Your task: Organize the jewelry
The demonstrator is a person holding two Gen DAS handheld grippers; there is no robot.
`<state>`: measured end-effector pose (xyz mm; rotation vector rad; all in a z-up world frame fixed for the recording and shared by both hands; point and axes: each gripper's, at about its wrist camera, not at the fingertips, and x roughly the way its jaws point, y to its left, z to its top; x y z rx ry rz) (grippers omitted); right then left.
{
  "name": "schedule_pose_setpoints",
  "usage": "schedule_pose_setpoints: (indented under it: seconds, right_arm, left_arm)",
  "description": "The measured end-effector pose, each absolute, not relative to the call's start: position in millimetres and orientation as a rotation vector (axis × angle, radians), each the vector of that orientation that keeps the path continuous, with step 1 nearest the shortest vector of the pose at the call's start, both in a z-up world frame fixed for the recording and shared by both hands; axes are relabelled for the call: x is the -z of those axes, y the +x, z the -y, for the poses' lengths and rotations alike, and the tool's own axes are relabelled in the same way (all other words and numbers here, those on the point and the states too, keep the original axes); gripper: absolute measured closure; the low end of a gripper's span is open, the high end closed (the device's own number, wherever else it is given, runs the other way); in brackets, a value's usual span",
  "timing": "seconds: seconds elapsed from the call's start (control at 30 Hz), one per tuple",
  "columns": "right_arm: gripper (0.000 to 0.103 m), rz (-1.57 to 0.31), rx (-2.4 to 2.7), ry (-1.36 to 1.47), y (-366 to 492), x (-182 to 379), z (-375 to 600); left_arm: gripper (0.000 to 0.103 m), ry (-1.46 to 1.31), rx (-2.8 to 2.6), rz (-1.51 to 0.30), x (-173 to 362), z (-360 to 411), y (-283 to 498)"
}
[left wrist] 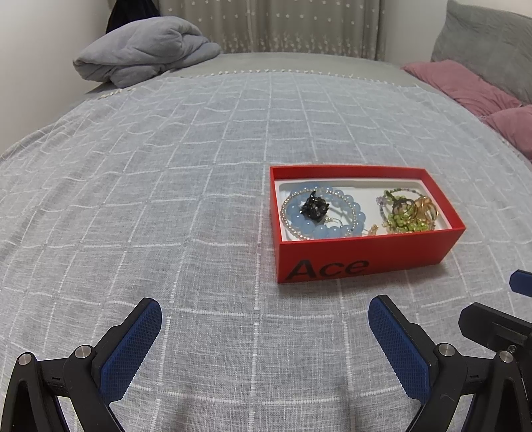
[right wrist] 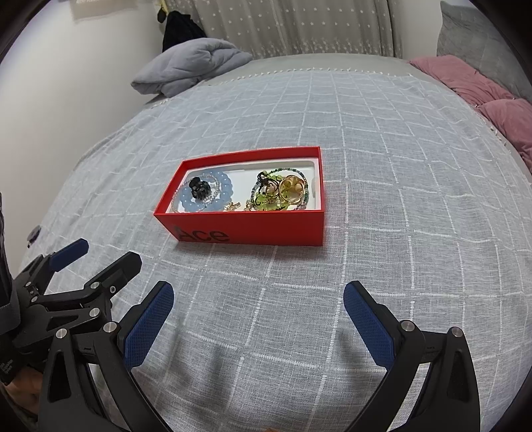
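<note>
Lying well beyond both grippers' spread, empty fingers (left wrist: 133, 352): red jewelry box (left wrist: 362, 259) on checked bedspread (left wrist: 166, 199).

Red box (left wrist: 365, 256) holds pale-blue beads (left wrist: 324, 229); grey cloth (left wrist: 166, 199) carries a white grid.

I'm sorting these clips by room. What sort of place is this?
Most likely a bedroom: the red box of jewelry sits on a bed under a checked grey cover, with a folded blanket and pink pillows at its far end, curtains behind.
</note>
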<state>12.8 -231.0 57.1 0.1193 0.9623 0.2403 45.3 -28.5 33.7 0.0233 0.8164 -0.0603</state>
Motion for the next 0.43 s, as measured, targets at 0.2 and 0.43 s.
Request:
schedule_pose_setpoints:
  seconds: [0.2,0.43]
  right_arm:
    - [0.000,-0.961,-0.241,0.120,12.6,-57.2,230.8]
    - [0.000,-0.960,-0.238,0.122,12.5,-57.3,230.9]
  left_arm:
    - [0.001,0.025,0.060,-0.816,-34.6,28.4,45.4]
    - [0.001,0.024,0.054,-0.807,-36.3,25.2,46.7]
